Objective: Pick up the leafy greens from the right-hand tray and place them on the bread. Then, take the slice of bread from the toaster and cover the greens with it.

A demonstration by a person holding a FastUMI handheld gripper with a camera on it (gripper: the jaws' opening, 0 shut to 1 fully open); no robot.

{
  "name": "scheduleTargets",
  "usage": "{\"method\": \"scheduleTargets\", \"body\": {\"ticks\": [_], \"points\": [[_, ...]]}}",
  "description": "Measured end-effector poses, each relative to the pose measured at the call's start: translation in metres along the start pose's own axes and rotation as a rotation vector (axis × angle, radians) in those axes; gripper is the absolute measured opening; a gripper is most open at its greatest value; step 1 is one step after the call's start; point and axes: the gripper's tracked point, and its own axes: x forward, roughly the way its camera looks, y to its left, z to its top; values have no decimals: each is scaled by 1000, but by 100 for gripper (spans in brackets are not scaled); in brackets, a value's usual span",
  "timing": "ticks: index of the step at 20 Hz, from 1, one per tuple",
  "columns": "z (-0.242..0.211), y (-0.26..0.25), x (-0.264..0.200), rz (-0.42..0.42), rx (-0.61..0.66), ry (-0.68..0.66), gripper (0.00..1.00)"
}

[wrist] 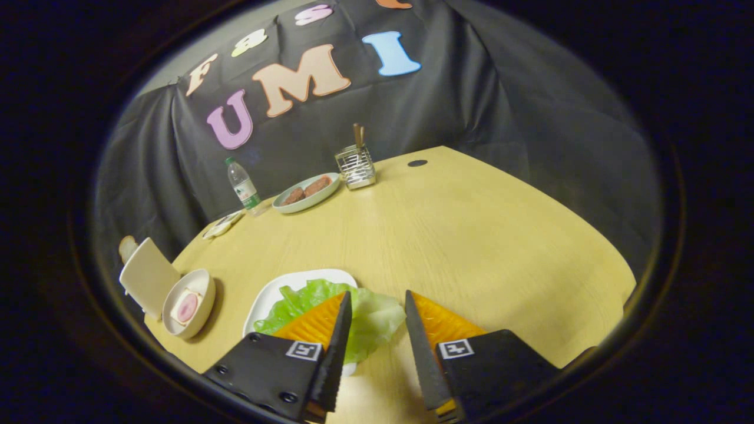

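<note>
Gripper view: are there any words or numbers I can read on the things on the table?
water bottle: it has a label, too small and blurred to read.
tool: open, fingers apart over the leafy greens; each finger bears a square black-and-white marker, a pattern, not words.
Nothing else on the table has text I can read.

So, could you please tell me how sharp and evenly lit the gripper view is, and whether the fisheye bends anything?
Gripper view: the lettuce leaf between the open gripper fingers is sharp and evenly lit; the water bottle and cutlery holder beyond look softer; the fisheye bows the table edge; the bowl casts a soft shadow.
</note>
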Motion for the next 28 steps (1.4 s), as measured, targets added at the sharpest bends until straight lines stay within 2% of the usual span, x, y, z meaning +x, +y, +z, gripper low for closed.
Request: {"method": "scheduleTargets", "body": {"ticks": [3, 4, 8, 17, 28], "points": [[2, 2, -1, 3, -3, -11, 30], [4, 1, 0, -9, -5, -17, 17], [7, 2, -4, -29, -68, -36, 13], [30, 18, -23, 7, -39, -123, 3], [69, 85, -65, 107, -45, -267, 3]]}}
